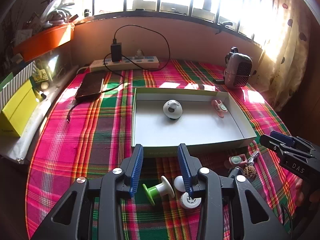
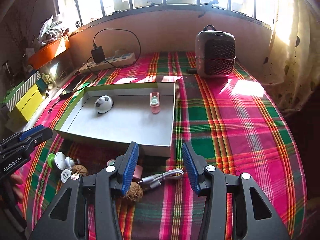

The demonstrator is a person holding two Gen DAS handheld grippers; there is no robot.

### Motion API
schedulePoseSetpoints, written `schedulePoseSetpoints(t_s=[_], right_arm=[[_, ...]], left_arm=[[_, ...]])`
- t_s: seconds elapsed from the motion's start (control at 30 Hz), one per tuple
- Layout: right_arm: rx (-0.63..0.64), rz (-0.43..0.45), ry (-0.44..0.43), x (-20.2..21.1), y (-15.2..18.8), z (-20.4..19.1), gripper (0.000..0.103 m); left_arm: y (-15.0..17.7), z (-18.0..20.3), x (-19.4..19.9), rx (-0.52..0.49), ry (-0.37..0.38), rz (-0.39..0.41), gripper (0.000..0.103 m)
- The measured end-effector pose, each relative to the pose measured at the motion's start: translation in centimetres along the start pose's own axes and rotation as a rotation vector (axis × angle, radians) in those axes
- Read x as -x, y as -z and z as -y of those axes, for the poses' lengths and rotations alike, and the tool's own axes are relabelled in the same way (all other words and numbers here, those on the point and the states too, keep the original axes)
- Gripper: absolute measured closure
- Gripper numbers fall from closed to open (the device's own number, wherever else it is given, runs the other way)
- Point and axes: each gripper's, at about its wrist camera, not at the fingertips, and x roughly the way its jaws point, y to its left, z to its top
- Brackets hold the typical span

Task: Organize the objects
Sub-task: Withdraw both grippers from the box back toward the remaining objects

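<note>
With both jaws released and empty, grip light, rigid, roll-prone green-and-white spool (image 1: 158, 191) near the box (image 1: 140, 120) across its narrow white waist.

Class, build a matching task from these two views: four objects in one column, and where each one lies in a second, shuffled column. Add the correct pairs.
Objects:
1. panda-shaped gadget
2. white cable
3. phone
4. power strip

Places:
A. on the cloth in front of the box
B. against the wall under the window
C. inside the box
D. on the cloth left of the box

Pairs: 1-C, 2-A, 3-D, 4-B
</note>
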Motion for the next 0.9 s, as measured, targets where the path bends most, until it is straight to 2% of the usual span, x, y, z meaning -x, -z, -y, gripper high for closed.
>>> schedulePoseSetpoints(t_s=[0.17, 0.47, 0.9], right_arm=[[0.010, -0.007, -0.003, 0.7, 1.6, 0.3, 0.056], [0.055, -0.017, -0.034, 1.3, 4.1, -0.1, 0.056], [0.112, -0.047, -0.084, 0.8, 5.8, -1.6, 0.055]], left_arm=[[1.2, -1.6, 0.7, 0.031, -0.002, -0.005, 0.069], [3.8, -3.5, 1.1, 0.079, 0.043, -0.040, 0.069], [5.5, -3.4, 0.3, 0.078, 0.078, -0.090, 0.069]])
